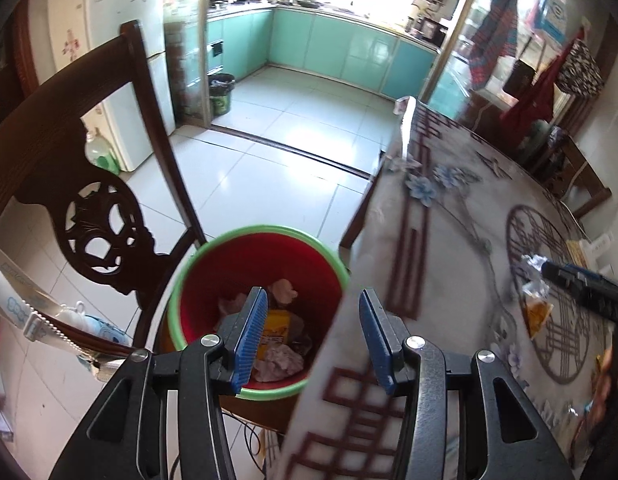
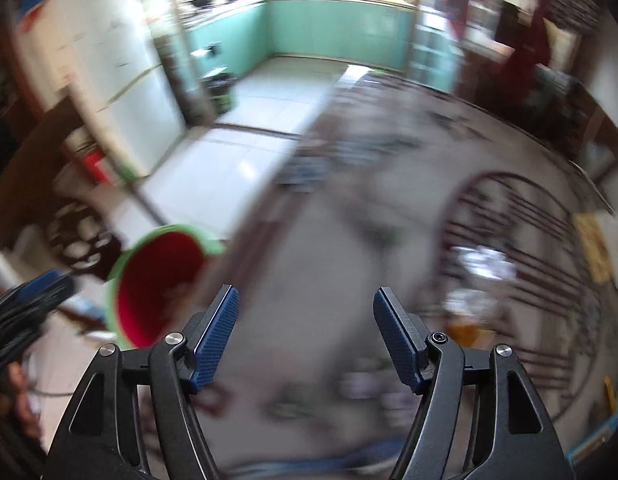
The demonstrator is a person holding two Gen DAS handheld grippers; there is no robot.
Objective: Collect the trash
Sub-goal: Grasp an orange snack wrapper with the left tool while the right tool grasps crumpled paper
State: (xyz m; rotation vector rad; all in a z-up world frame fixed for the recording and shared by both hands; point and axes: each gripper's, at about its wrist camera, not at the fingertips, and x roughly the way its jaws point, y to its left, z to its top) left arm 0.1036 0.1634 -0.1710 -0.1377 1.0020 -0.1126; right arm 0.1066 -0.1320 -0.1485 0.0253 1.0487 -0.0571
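Note:
A red bin with a green rim (image 1: 261,280) stands on a chair beside the table and holds crumpled paper and a yellow wrapper (image 1: 275,330). My left gripper (image 1: 313,300) is open and empty, above the bin's right side and the table edge. On the table lie a clear and orange wrapper (image 1: 537,308) and crumpled foil (image 1: 531,262), with my right gripper (image 1: 581,280) beside them. In the blurred right wrist view, my right gripper (image 2: 307,294) is open and empty over the table, with the bin (image 2: 157,280) at left and blurred trash (image 2: 481,264) at right.
A dark carved wooden chair (image 1: 93,208) stands left of the bin. The patterned tablecloth (image 1: 449,240) covers the table at right. A tiled floor leads to a kitchen with teal cabinets (image 1: 329,44) and a second dark bin (image 1: 221,92). More scraps (image 1: 589,404) lie at the table's right edge.

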